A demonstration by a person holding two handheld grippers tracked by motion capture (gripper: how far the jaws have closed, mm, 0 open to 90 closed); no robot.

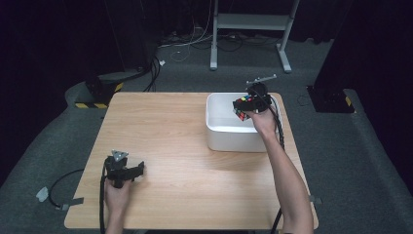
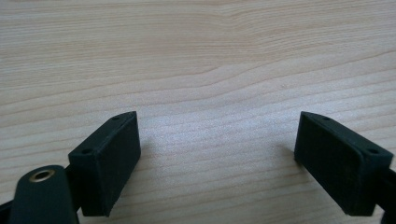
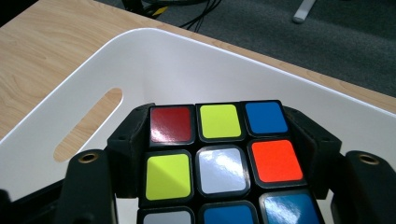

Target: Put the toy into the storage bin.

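cube (image 3: 219,163) underside hidden between right gripper (image 3: 219,154) pads

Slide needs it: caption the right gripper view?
Right tongs clamp a puzzle cube above the white bin.

From my right gripper view, the puzzle cube (image 3: 219,163) runs off the 6 o'clock edge, its lowest row cut. My hand hides the white bin's (image 1: 229,139) 3 o'clock rim in the high view.
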